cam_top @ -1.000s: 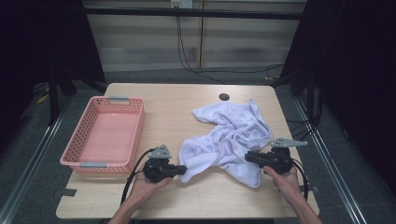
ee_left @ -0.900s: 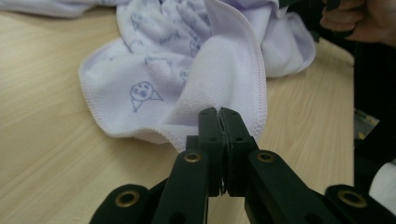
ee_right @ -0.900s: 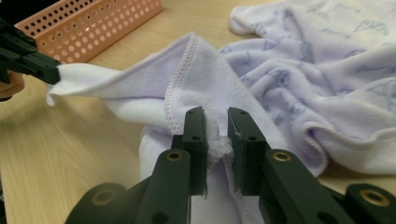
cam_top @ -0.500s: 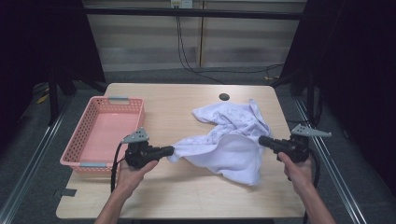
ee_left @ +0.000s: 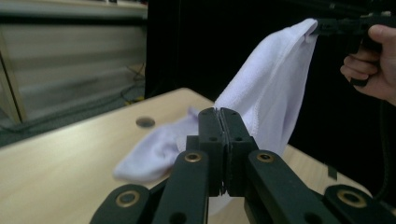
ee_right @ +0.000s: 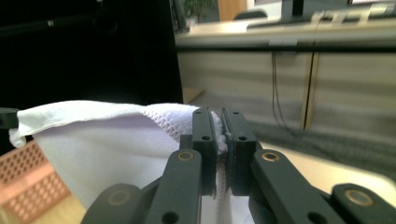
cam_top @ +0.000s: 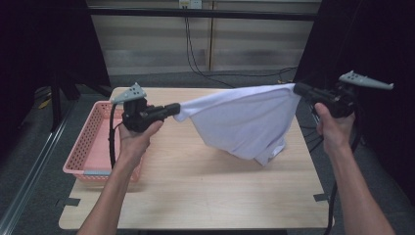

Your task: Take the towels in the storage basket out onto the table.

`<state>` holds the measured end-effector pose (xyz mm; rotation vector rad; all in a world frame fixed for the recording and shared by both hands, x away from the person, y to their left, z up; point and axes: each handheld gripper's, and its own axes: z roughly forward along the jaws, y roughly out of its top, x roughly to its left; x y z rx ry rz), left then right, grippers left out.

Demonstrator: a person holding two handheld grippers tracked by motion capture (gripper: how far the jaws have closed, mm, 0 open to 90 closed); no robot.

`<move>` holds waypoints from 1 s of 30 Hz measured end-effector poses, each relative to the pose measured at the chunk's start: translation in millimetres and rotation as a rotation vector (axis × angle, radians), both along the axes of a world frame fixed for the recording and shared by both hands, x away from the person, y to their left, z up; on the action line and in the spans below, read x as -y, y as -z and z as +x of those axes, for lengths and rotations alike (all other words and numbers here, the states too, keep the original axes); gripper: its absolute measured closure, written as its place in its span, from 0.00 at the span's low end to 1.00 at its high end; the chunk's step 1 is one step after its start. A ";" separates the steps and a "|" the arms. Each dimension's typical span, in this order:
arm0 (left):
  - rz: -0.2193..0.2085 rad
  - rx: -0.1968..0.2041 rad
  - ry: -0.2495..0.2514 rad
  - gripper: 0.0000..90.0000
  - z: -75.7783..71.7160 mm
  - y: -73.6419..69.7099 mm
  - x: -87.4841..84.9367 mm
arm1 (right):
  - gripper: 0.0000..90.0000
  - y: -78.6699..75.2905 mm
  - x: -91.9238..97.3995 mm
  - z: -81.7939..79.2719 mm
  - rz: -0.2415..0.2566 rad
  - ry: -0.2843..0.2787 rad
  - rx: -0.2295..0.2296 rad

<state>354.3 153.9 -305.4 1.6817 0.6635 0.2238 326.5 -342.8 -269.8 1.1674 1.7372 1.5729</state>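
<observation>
Cloth (cam_top: 244, 122), white and soft like a towel, hangs stretched in the air between my two grippers, above the middle of the counter (cam_top: 195, 196). My left gripper (cam_top: 175, 108) pinches one corner of it, its jaws pressed flat together on the fabric; in the left gripper view I see the same jaws closed tight with the cloth (ee_left: 275, 93) running away from them up toward the other hand (ee_left: 373, 60). My right gripper (cam_top: 297, 89) clamps the opposite corner, higher and off the right edge of the counter. In the right gripper view the hemmed edge of the cloth (ee_right: 93, 140) sits squeezed between its jaws, which have only just finished closing on it. The upper edge of the cloth runs nearly taut from one grip to the other, while the rest sags in a loose fold; whether its lowest tip touches the wood I cannot tell. A pink basket (cam_top: 90, 147) stands on the counter's left side, just beside my left forearm. A small dark round disc (ee_left: 145, 122) lies on the far part of the counter.
</observation>
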 end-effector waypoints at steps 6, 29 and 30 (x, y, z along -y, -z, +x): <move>-0.030 0.092 -0.007 0.99 -2.6 -56.0 -0.3 | 0.94 -47.0 5.4 0.7 0.029 0.015 0.090; 0.220 -0.273 0.214 0.92 -146.7 136.0 -28.2 | 0.94 153.9 -17.1 -174.0 -0.016 -0.241 -0.243; 0.223 -0.305 0.217 0.92 -151.2 143.4 -29.8 | 0.92 160.5 -17.7 -180.9 -0.016 -0.242 -0.262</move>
